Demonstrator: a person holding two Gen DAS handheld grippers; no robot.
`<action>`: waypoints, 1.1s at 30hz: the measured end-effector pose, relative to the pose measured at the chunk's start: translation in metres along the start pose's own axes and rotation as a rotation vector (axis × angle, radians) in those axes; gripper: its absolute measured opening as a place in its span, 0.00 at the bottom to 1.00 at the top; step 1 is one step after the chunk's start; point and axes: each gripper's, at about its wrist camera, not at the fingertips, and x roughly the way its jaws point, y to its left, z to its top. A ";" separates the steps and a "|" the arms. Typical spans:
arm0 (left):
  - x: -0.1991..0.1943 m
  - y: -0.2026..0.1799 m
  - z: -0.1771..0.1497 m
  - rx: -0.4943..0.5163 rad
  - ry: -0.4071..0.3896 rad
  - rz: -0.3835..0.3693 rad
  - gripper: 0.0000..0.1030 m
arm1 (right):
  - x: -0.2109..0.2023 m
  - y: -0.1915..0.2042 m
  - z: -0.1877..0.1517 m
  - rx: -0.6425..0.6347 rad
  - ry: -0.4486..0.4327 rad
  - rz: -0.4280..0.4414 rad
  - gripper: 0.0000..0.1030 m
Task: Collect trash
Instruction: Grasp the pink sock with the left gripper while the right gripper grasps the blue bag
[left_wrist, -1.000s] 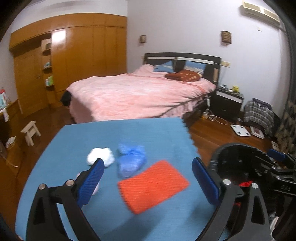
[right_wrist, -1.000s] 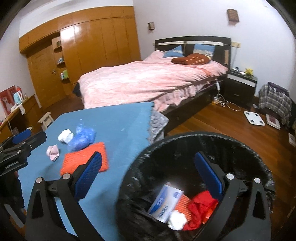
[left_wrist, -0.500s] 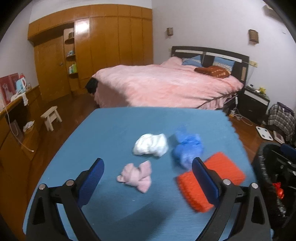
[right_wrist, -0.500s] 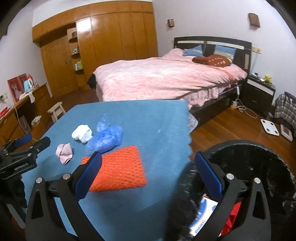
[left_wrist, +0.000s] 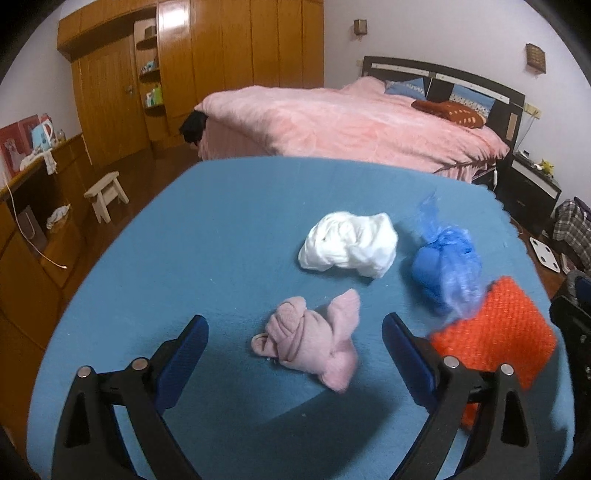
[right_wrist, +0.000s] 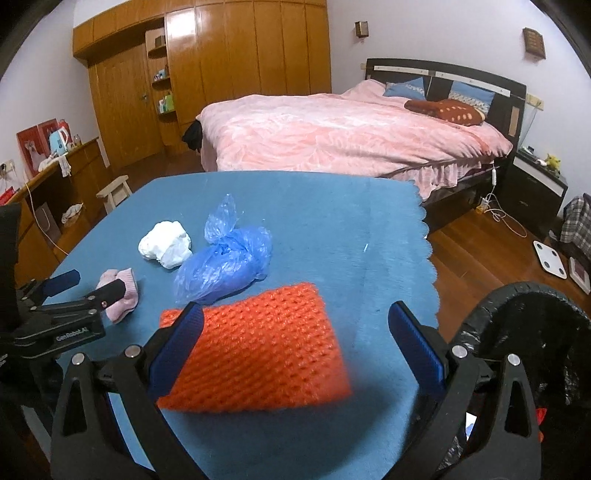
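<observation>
On the blue-covered table (left_wrist: 221, 229) lie a crumpled pink wad (left_wrist: 314, 339), a white crumpled wad (left_wrist: 349, 245), a blue plastic bag (left_wrist: 445, 266) and an orange foam net (left_wrist: 496, 332). My left gripper (left_wrist: 295, 354) is open, with its blue fingers either side of the pink wad and nothing held. My right gripper (right_wrist: 295, 347) is open over the orange foam net (right_wrist: 258, 354). In the right wrist view the blue plastic bag (right_wrist: 221, 264), white wad (right_wrist: 166, 243) and pink wad (right_wrist: 122, 291) lie to the left, with the left gripper (right_wrist: 88, 286) at the pink wad.
A black-lined trash bin (right_wrist: 532, 350) stands at the table's right edge with some trash inside. Behind the table are a pink-covered bed (right_wrist: 351, 136), a wooden wardrobe (right_wrist: 221, 74), a small white stool (left_wrist: 107, 192) and a white scale (right_wrist: 550, 258) on the wood floor.
Both grippers have swung left, away from the bin and over the table. The left one came down around the pink wad; the right one now hangs over the orange net.
</observation>
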 end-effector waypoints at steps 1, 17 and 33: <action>0.003 0.001 0.000 -0.003 0.010 -0.003 0.89 | 0.003 0.001 0.001 0.000 0.004 -0.001 0.94; 0.024 0.004 0.002 -0.029 0.096 -0.074 0.40 | 0.029 0.003 0.008 -0.001 0.034 -0.003 0.94; 0.018 0.034 0.025 -0.062 0.012 -0.005 0.36 | 0.065 0.036 0.036 -0.010 0.050 0.043 0.94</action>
